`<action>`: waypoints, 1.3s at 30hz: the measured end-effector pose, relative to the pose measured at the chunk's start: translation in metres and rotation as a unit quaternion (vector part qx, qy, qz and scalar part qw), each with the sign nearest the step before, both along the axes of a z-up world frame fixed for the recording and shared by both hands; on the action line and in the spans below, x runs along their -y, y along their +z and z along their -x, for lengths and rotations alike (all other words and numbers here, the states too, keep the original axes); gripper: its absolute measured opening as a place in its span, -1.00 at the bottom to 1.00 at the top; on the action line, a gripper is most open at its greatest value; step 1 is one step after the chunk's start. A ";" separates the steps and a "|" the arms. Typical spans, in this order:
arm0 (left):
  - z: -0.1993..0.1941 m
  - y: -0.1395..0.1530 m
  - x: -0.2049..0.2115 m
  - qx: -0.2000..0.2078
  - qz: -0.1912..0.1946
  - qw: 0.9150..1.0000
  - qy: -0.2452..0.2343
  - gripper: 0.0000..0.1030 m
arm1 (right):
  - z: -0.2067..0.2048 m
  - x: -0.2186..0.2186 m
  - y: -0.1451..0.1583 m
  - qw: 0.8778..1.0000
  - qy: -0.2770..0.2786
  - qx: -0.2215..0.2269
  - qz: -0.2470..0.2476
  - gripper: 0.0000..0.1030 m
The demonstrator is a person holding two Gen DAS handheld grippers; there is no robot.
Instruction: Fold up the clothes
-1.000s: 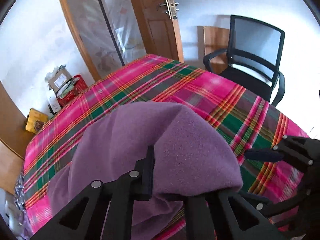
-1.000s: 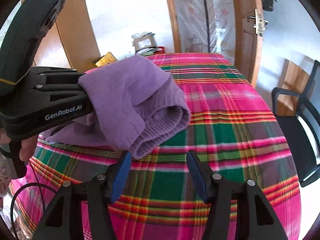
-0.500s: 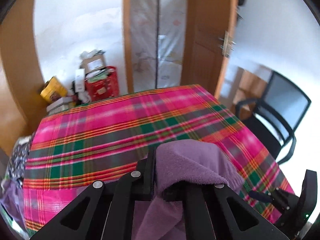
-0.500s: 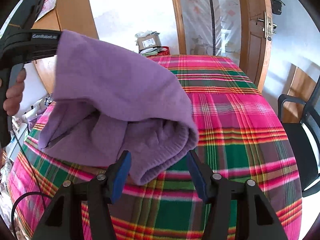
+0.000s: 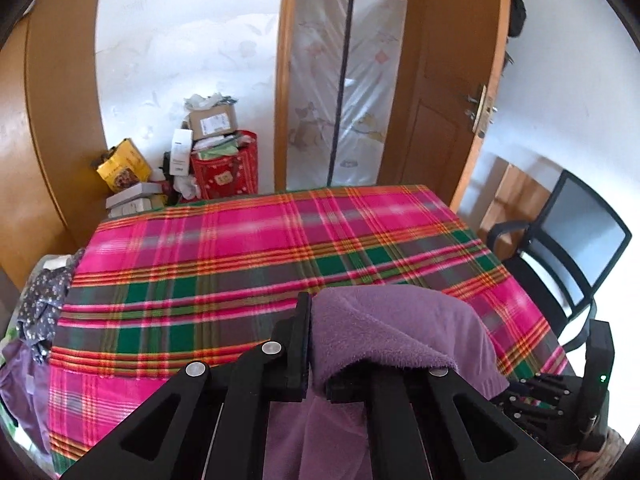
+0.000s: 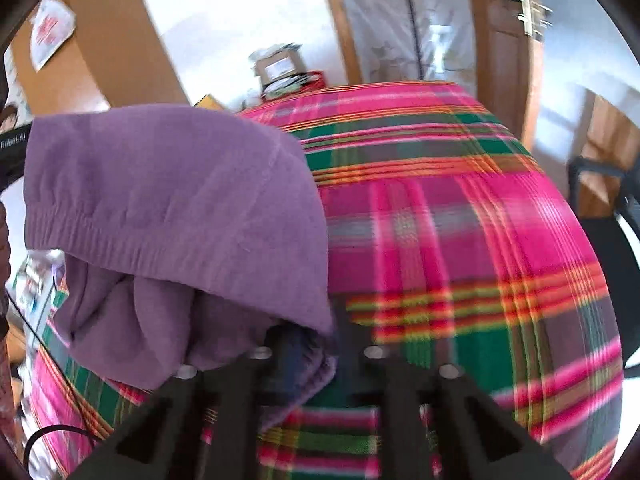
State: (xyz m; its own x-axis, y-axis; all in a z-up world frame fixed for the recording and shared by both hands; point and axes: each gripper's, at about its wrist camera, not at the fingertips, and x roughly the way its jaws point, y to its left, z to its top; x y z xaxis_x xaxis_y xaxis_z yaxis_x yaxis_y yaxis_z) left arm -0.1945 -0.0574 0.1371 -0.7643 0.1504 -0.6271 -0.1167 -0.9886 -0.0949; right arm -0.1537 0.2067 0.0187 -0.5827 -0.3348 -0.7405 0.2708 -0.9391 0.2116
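Purple knit garment, ribbed hem, bunched, draped

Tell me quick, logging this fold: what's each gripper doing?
Left gripper: shut on the purple sweater.
Right gripper: jaws just closed on the sweater's lower edge.

A table covered by a pink, green and red plaid cloth fills the view. Part of a purple knitted garment rests on its near edge.
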 end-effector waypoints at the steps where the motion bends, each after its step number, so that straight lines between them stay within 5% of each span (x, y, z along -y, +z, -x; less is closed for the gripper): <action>1: -0.001 0.002 0.006 -0.005 -0.002 1.000 0.007 -0.90 | 0.003 0.002 0.006 1.000 0.001 -0.011 -0.002 -0.80; 12: -0.023 0.019 0.092 -0.035 -0.026 0.994 0.104 -0.90 | 0.042 0.075 0.082 0.991 0.031 -0.131 -0.013 -0.81; 20: -0.050 0.000 0.161 -0.019 -0.059 0.982 0.180 -0.90 | 0.055 0.169 0.108 0.978 0.117 -0.171 0.018 -0.81; 31: -0.082 -0.034 0.237 -0.005 -0.087 0.954 0.286 -0.90 | 0.083 0.279 0.098 0.967 0.215 -0.124 0.062 -0.79; 39: -0.090 -0.065 0.268 0.020 -0.102 0.942 0.320 -0.90 | 0.084 0.294 0.086 0.967 0.231 -0.090 0.060 -0.72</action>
